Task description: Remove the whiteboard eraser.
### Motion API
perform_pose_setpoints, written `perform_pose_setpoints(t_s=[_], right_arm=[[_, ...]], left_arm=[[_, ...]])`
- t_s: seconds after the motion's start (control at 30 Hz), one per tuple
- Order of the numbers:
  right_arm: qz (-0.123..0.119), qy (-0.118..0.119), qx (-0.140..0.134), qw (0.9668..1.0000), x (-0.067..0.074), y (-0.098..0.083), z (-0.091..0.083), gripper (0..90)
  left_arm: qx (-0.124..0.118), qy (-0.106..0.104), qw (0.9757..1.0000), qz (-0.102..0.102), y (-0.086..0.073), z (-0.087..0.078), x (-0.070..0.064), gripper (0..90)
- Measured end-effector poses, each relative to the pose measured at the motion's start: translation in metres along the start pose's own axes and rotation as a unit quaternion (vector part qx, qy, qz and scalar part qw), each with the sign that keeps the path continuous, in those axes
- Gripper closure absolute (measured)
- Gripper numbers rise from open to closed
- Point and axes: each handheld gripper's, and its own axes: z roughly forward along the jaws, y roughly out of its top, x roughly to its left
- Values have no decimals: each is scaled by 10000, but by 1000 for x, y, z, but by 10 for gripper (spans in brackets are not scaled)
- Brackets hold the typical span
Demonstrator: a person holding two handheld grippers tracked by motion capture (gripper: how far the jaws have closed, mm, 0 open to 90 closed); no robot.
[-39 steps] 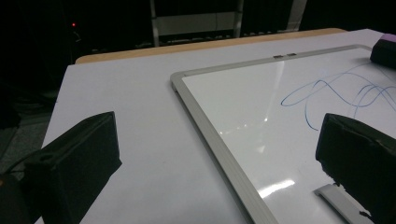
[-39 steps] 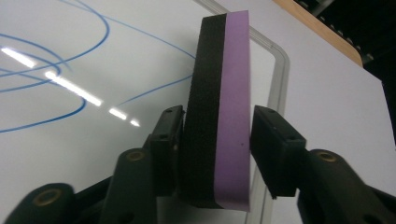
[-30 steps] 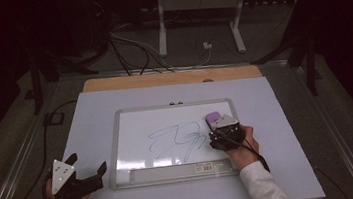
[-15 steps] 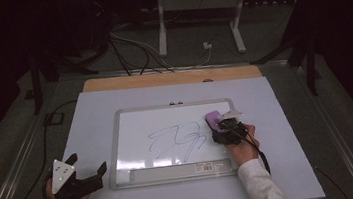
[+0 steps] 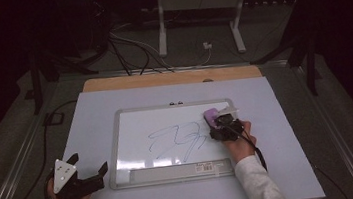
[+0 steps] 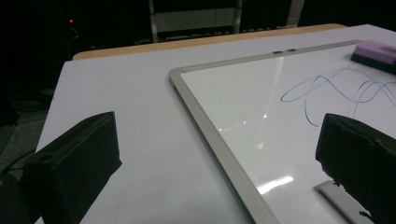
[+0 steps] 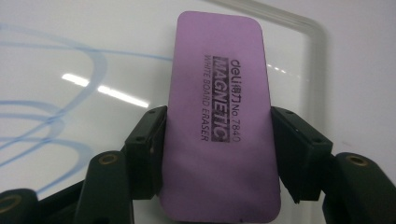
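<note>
A purple magnetic whiteboard eraser (image 5: 211,114) (image 7: 219,93) lies on the whiteboard (image 5: 166,118) near its far right corner. My right gripper (image 5: 215,121) (image 7: 219,140) is shut on it. Its jaws have just been closing, and their pads now press the eraser's two long sides. Blue scribbles (image 5: 179,139) (image 6: 327,88) cover the middle of the board. My left gripper (image 5: 89,166) (image 6: 215,154) rests open at the table's front left, just off the board's left frame, with nothing between its jaws. The left gripper view also shows the eraser (image 6: 376,51) far off.
The whiteboard lies on a white table sheet (image 5: 91,119) with a wooden strip (image 5: 172,77) along the far edge. A grey tray (image 5: 172,170) runs along the board's near side. Beyond the table, cables (image 5: 128,44) and a white stand (image 5: 200,16) sit on the floor.
The right gripper's jaws have closed onto the purple eraser, and the right hand has edged slightly toward the far side. The left gripper has not moved.
</note>
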Motion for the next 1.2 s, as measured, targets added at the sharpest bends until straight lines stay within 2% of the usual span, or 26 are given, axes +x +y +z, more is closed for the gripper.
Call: perform_pose_setpoints(t_s=[0.03, 0.07, 0.13, 0.17, 0.2, 0.27, 0.3, 0.33, 0.37, 0.43, 0.47, 0.5, 0.6, 0.63, 0.67, 0.7, 0.73, 0.77, 0.9, 0.93, 0.97, 1.0, 1.07, 1.1, 1.17, 1.2], right_arm=[[-203, 141, -24, 9997, 8, 1, -1, 405], [-203, 141, -24, 9997, 8, 1, -1, 405], [-436, 326, -19, 9985, 17, 2, -3, 405], [-556, 311, -2, 9980, 20, 4, -3, 405], [-553, 331, 19, 9979, 20, 5, -2, 405], [-459, 283, 27, 9985, 14, 7, 1, 405], [-313, 71, 41, 9995, 3, 9, 6, 405], [-313, 71, 41, 9995, 3, 9, 6, 405], [-57, -150, 79, 9998, -9, 12, 11, 405], [228, -232, 105, 9994, -19, 14, 15, 405], [228, -232, 105, 9994, -19, 14, 15, 405], [354, -215, 154, 9990, -21, 17, 16, 406], [337, -136, 157, 9992, -14, 19, 17, 406], [11, 102, 120, 9999, 3, 20, 14, 406], [-93, 199, 114, 9997, 10, 20, 13, 406], [-93, 199, 114, 9997, 10, 20, 13, 406], [-264, 330, 100, 9991, 19, 20, 11, 406], [-532, 574, 113, 9969, 32, 21, 8, 406], [-596, 612, 132, 9963, 31, 22, 8, 406], [-374, 354, 171, 9985, 17, 23, 12, 407], [-374, 354, 171, 9985, 17, 23, 12, 407], [-45, 59, 232, 9997, 0, 24, 16, 406], [66, -41, 257, 9996, -6, 24, 17, 406], [350, -175, 335, 9987, -17, 25, 19, 406], [335, -174, 364, 9986, -14, 25, 18, 406], [255, -40, 339, 9991, -9, 25, 17, 406]], left_arm=[[5, -1, 10000, 6, 0, 0, 0, 7], [4, 0, 10000, 7, 0, 0, 0, 7], [7, 4, 10000, 1, 0, 0, 0, 7], [2, 4, 10000, -6, 0, 0, 0, 7], [-3, 4, 10000, -6, 0, -1, 0, 7], [-22, 11, 10000, -11, 0, -1, 1, 7], [-21, 16, 10000, -13, 0, -2, 1, 7], [-24, 18, 10000, -19, -1, -2, 1, 7], [-15, 13, 10000, -15, -1, -2, 2, 7], [-12, 15, 10000, -15, -1, -2, 2, 7], [-12, 15, 10000, -15, -1, -2, 2, 7], [-16, 11, 10000, -18, -1, -2, 2, 7], [5, -2, 10000, -6, -1, -1, 1, 7], [12, -5, 10000, 8, 0, 0, 0, 7], [12, -5, 10000, 8, 0, 0, 0, 7], [22, -6, 10000, 17, 0, 0, 0, 7], [10, -5, 10000, 10, 0, 0, 0, 7], [7, -6, 10000, 10, 0, 0, 0, 7], [1, 2, 10000, 1, -1, -1, 1, 7], [-1, 9, 10000, 2, -1, -2, 1, 7], [-1, 13, 10000, 0, -1, -2, 1, 7], [-3, 7, 10000, -10, -1, -3, 2, 7], [-2, 13, 10000, -8, -1, -3, 2, 7], [-2, 12, 10000, -13, -1, -3, 2, 7], [-6, 9, 10000, -12, -1, -2, 2, 7], [1, 13, 10000, -3, -1, -2, 1, 7]])
